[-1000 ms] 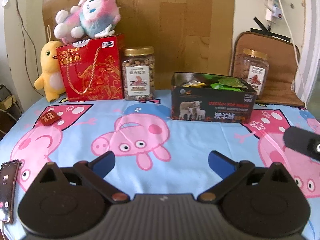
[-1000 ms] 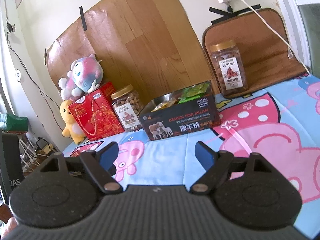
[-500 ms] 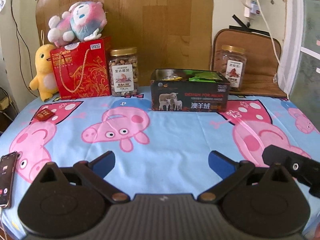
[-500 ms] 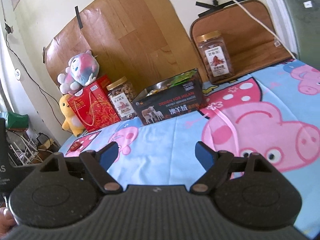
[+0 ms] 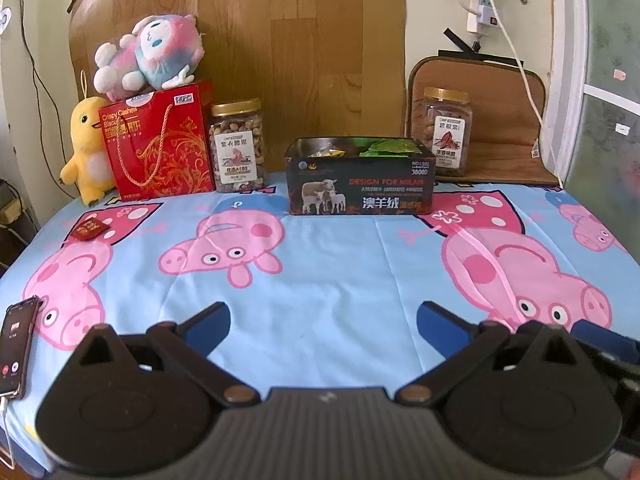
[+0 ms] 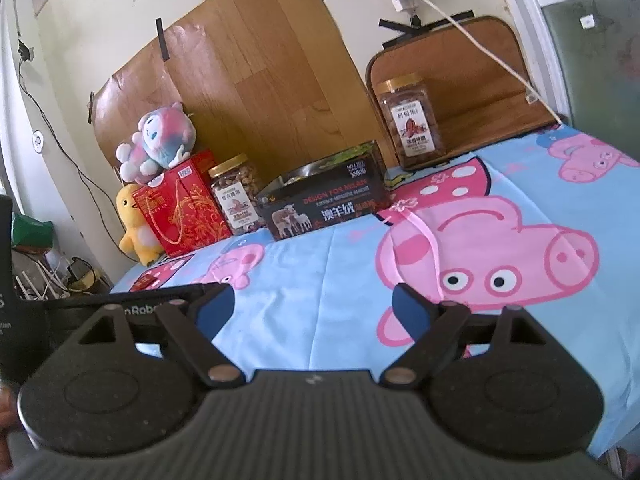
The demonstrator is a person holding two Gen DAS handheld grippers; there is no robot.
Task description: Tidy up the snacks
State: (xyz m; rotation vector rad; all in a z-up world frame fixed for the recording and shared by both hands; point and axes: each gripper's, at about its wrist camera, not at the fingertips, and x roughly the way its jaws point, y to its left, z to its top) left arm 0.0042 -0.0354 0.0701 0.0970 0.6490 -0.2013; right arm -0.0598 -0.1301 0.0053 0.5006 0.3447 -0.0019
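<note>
A black tin box holding green and yellow snack packets stands open at the back middle of the table. A small red snack packet lies far left on the cloth. Two clear nut jars with gold lids stand at the back: one left of the tin, one right of it. My left gripper hangs open and empty near the table's front edge. My right gripper is open too, with nothing between its fingers, and shows at the right edge of the left wrist view.
A red gift bag with a pink plush toy on top and a yellow duck plush stand back left. A phone lies at the front left edge. A white cable hangs by a brown mat back right.
Both grippers have drawn back from the tin toward the table's front edge, so the objects look smaller. The right gripper has slid lower in the left wrist view. Both stayed open.
</note>
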